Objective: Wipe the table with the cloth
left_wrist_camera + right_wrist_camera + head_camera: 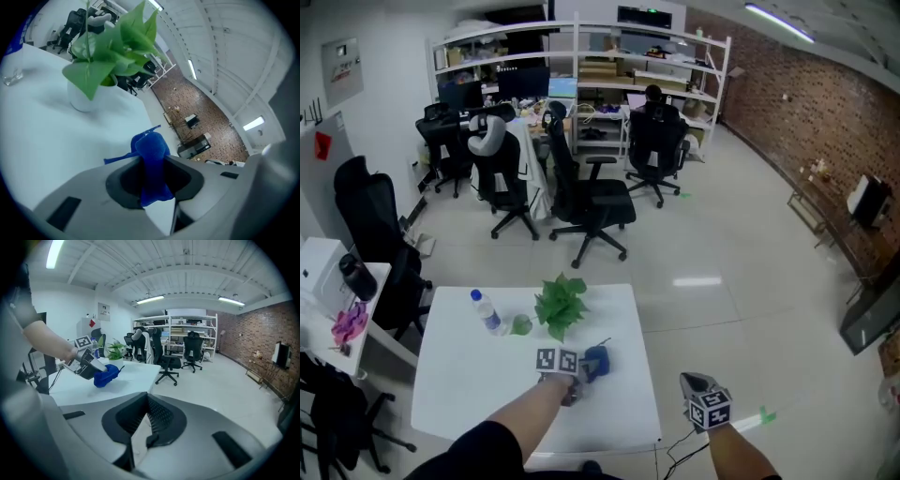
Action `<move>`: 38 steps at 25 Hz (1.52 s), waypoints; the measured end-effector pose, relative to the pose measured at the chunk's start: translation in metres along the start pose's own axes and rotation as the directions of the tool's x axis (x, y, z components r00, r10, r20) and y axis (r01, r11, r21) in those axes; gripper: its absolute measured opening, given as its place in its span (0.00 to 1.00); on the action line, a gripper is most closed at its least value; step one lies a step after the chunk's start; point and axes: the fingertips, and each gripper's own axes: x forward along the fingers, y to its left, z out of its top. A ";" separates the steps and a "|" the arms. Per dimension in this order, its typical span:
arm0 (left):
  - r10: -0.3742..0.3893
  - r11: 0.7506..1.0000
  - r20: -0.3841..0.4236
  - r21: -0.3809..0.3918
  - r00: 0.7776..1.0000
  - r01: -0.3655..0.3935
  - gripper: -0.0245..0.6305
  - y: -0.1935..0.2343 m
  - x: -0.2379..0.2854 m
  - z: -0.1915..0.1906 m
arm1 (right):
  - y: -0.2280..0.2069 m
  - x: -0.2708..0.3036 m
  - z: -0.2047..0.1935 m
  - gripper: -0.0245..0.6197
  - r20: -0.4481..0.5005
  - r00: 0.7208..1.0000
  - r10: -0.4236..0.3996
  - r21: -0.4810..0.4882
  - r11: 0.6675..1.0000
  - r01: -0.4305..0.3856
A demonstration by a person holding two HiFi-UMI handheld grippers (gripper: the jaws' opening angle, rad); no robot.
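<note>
1. Left gripper (152,183), smooth grey moulded plastic, is clamped on the bunched, fuzzy blue cloth (151,150).
2. Cloth and jaws are at the right side of the smooth white table (469,375), near a leafy plant (560,305) in a round white pot.
3. Right gripper (140,425), off the table, has its dark ribbed pads pressed together with nothing between them. Its cube (710,409) bears black-and-white square markers.
</note>
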 end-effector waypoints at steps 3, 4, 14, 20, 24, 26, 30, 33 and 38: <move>0.001 1.000 0.028 0.004 1.000 -0.001 0.19 0.013 -0.047 -0.009 | 0.034 0.007 0.016 0.06 0.022 0.999 0.041 -0.051 0.998 -0.040; 0.020 1.000 0.033 0.002 0.999 -0.020 0.19 0.026 -0.069 -0.014 | 0.050 0.011 0.022 0.06 0.029 0.998 0.060 -0.069 0.996 -0.058; 0.245 0.968 0.085 0.024 0.966 -0.248 0.19 0.180 -0.329 -0.078 | 0.285 0.069 0.078 0.06 0.038 0.941 0.335 -0.266 0.911 -0.314; 0.385 0.921 0.069 0.035 0.920 -0.388 0.20 0.268 -0.456 -0.131 | 0.421 0.113 0.068 0.06 -0.036 0.889 0.456 -0.273 0.851 -0.448; 0.456 0.889 0.060 0.006 0.888 -0.457 0.20 0.314 -0.512 -0.167 | 0.488 0.134 0.054 0.06 -0.106 0.851 0.514 -0.276 0.807 -0.522; 0.477 0.879 0.069 -0.044 0.876 -0.475 0.20 0.336 -0.532 -0.181 | 0.514 0.140 0.049 0.06 -0.135 0.831 0.540 -0.281 0.783 -0.554; 0.500 0.865 0.068 -0.088 0.863 -0.494 0.20 0.367 -0.549 -0.195 | 0.544 0.149 0.045 0.06 -0.175 0.809 0.562 -0.300 0.752 -0.587; 0.510 0.860 0.035 -0.064 0.860 -0.507 0.20 0.378 -0.549 -0.200 | 0.556 0.152 0.044 0.06 -0.193 0.802 0.565 -0.306 0.742 -0.596; 0.512 0.858 -0.018 -0.050 0.859 -0.512 0.22 0.379 -0.545 -0.200 | 0.563 0.152 0.038 0.06 -0.213 0.795 0.568 -0.312 0.731 -0.607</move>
